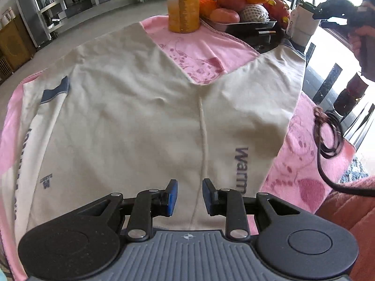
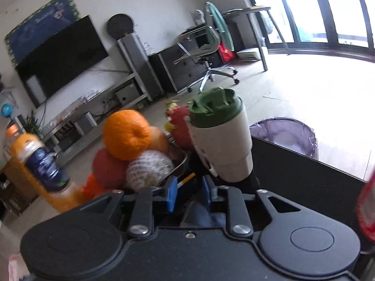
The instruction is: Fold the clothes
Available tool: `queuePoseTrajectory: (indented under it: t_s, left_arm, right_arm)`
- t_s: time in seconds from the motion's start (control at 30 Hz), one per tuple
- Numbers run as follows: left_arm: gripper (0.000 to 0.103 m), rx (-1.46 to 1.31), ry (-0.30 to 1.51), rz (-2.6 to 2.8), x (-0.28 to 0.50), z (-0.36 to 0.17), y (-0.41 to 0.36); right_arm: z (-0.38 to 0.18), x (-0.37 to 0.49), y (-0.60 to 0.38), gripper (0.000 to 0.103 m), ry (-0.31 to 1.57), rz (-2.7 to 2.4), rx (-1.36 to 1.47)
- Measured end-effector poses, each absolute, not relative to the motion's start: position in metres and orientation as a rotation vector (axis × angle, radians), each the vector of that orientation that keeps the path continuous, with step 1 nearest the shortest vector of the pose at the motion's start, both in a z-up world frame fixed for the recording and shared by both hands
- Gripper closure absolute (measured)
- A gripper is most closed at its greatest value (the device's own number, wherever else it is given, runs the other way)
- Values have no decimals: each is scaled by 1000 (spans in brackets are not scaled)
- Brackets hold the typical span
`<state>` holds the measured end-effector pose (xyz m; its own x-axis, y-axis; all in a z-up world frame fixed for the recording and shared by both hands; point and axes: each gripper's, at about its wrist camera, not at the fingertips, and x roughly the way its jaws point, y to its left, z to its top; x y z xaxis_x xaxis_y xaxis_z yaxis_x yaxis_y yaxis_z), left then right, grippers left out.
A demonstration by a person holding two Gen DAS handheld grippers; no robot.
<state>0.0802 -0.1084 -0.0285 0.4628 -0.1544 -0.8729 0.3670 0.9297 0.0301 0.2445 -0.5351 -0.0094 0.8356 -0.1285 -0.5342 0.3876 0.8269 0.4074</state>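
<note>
A cream pair of long pants (image 1: 131, 117) lies spread on a pink cloth (image 1: 199, 49) that covers the table, legs running away from me, with "Warm" printed in grey near the waist. My left gripper (image 1: 189, 195) hovers over the waist near the centre seam, open and empty. My right gripper (image 2: 188, 193) is open and empty, raised above the far right of the table and pointing at the fruit tray; it shows in the left wrist view (image 1: 332, 15) at the top right. The pants are hidden in the right wrist view.
An orange juice bottle (image 1: 184, 4) and a metal tray of fruit (image 1: 236, 23) stand at the far table edge. A white cup with a green lid (image 2: 222, 140) stands to their right. A black cable (image 1: 328, 135) lies at the right. A mesh bin (image 2: 286, 135) stands on the floor.
</note>
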Motion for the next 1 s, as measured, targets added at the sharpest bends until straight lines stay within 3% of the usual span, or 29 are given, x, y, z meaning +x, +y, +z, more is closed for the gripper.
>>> queuePoseTrajectory:
  t_s: [0.27, 0.33, 0.63, 0.73, 0.93, 1.0]
  left_arm:
    - [76, 205, 1067, -385, 63, -42, -96]
    - [76, 230, 1056, -392, 65, -52, -107]
    - [75, 356, 1082, -428, 70, -77, -123]
    - [75, 377, 1084, -442, 70, -78, -123]
    - [75, 370, 1072, -455, 69, -79, -120]
    - [75, 353, 1061, -451, 66, -79, -118]
  right_arm:
    - [-16, 231, -516, 74, 648, -170, 674]
    - [-31, 245, -515, 91, 658, -182, 648]
    - [-99, 317, -511, 91, 868, -317, 481]
    - [-103, 328, -507, 101, 865, -382, 362]
    - [-102, 337, -500, 102, 817, -403, 246]
    - [-91, 330, -498, 98, 824, -391, 273]
